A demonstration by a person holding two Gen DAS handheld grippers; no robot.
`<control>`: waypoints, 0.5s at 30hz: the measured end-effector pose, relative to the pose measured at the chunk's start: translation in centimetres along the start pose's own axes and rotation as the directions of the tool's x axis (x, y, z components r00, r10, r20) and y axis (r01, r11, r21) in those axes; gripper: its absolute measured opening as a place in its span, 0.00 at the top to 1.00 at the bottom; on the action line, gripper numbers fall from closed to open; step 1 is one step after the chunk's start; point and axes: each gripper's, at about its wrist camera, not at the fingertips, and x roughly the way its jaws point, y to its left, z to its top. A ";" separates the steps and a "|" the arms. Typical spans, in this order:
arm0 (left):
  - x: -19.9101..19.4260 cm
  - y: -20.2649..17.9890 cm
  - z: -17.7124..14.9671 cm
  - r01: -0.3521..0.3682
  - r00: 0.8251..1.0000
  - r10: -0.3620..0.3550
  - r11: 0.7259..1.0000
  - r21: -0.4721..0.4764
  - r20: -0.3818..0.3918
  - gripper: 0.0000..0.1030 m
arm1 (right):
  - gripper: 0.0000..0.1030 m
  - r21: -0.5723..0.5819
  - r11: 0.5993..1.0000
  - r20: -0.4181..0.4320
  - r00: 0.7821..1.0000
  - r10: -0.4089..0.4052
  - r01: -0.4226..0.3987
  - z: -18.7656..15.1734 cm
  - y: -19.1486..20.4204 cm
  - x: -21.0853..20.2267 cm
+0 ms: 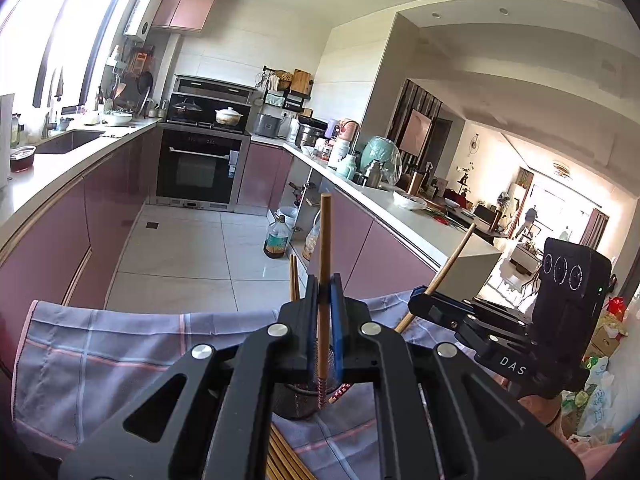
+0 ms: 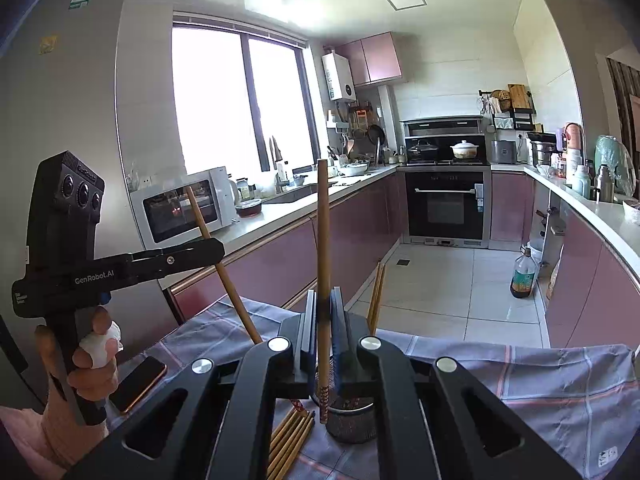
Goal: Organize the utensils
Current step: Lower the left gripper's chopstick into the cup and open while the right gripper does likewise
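Both jaws tight on chopsticks (image 1: 325, 248)

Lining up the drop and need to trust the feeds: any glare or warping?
Left wrist view: window and far room blown out, counters bowed by the fisheye; chopstick sharp. Right wrist view: window overexposed, fridge curved; chopstick and holder clear.

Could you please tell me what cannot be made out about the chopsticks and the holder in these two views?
- Holder: the right gripper hides most of it in the right wrist view; its contents are hidden.
- Loose chopsticks on the cloth: partly under the linkage; count unclear.
- Left gripper chopstick: whether its tip touches the holder is unclear.
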 end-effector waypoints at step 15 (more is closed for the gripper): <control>3.1 -1.2 1.5 -0.059 0.998 0.060 0.998 0.034 -0.024 0.94 | 0.95 0.026 0.999 -0.015 0.999 -0.040 0.040 0.8 -1.0 3.2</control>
